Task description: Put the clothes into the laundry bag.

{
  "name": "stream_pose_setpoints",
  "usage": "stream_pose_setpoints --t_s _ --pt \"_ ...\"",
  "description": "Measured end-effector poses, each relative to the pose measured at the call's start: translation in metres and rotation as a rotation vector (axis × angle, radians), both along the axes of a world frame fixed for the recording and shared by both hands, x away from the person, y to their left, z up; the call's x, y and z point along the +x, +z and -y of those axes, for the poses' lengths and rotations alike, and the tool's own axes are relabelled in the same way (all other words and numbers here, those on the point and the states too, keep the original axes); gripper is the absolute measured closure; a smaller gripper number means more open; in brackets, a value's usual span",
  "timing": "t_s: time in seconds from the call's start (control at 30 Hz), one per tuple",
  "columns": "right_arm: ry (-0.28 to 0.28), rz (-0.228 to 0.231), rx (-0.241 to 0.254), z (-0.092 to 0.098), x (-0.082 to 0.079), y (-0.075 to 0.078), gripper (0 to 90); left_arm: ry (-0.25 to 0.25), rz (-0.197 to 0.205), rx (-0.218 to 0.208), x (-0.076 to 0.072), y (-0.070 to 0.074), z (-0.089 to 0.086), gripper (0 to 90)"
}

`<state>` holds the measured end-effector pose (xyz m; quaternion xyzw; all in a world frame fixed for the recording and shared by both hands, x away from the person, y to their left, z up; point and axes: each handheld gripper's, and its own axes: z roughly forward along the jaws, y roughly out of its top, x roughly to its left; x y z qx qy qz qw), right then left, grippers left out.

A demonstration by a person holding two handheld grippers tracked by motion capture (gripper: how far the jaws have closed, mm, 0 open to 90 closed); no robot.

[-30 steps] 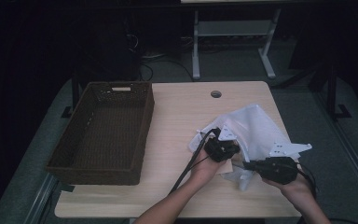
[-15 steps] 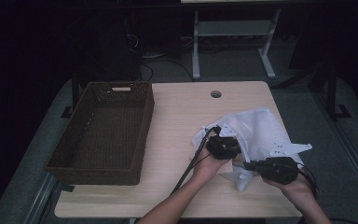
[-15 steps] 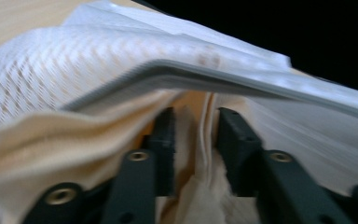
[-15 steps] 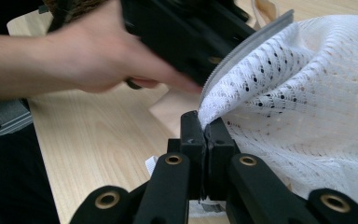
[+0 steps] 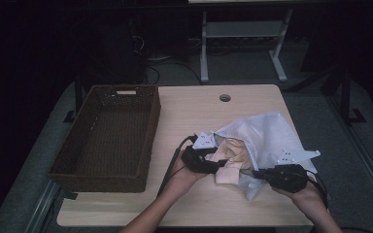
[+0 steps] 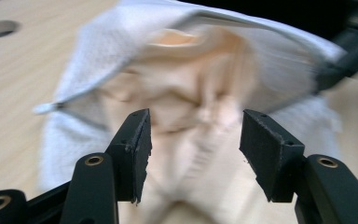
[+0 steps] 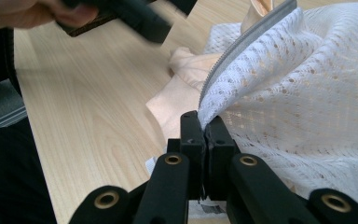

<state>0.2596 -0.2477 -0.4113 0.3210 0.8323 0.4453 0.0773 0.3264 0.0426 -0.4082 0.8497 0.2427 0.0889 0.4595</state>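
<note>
My right hand-held gripper (image 7: 204, 128) is clamped on the zippered edge of the white mesh laundry bag (image 5: 267, 138), jaws pressed together with the mesh and the grey zipper tape pinched between them. I hold that rim up and toward me, I judge, so the bag's mouth stays propped open like a tent instead of collapsing flat over what is inside. My left hand-held gripper (image 6: 195, 140) has its jaws spread wide with nothing between them, aimed straight at the peach-coloured garment (image 6: 200, 116) bunched in the opening; it looks placed to reach in or take hold of that cloth, though whether the garment is going in or coming out I cannot tell.

The bag lies on the right half of the tabletop (image 5: 194, 111), near my edge, well apart from the brown wicker basket (image 5: 108, 138) standing on the left half. The garment sits at the bag's mouth, part of it spilling out onto the wood between my two grippers.

The bag's long axis runs roughly from my near left up to the far right across the tabletop. Its open mouth points toward me and to my left, facing the left hand-held gripper, while its closed end lies farther off to the right. The zipper line climbs away from my right jaws along the upper lip of the opening.
</note>
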Motion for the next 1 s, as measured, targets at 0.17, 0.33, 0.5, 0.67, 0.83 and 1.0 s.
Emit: stream_pose_setpoints --t_s 0.17,0.33,0.5,0.67,0.83,1.0 --pt "0.002 0.003 -0.013 -0.001 0.000 -0.001 87.9 0.035 0.009 -0.014 0.021 -0.004 0.002 49.9" --pt "0.000 0.003 -0.010 0.001 0.001 -0.002 87.9 0.012 -0.007 -0.043 0.036 -0.009 0.018 58.2" --pt "-0.002 0.003 -0.008 0.003 0.001 -0.001 87.9 -0.043 0.003 -0.042 0.036 -0.008 0.033 83.2" --pt "-0.006 0.006 -0.006 0.004 0.001 0.000 87.9 -0.130 0.008 -0.020 0.023 -0.007 0.059 88.2" --pt "-0.007 0.011 -0.003 0.003 -0.001 0.003 87.9 -0.170 0.021 0.008 0.018 -0.014 0.093 88.2" --pt "-0.024 0.017 -0.005 0.010 -0.002 0.006 88.0 -0.155 -0.002 -0.010 0.027 -0.030 0.118 88.0"
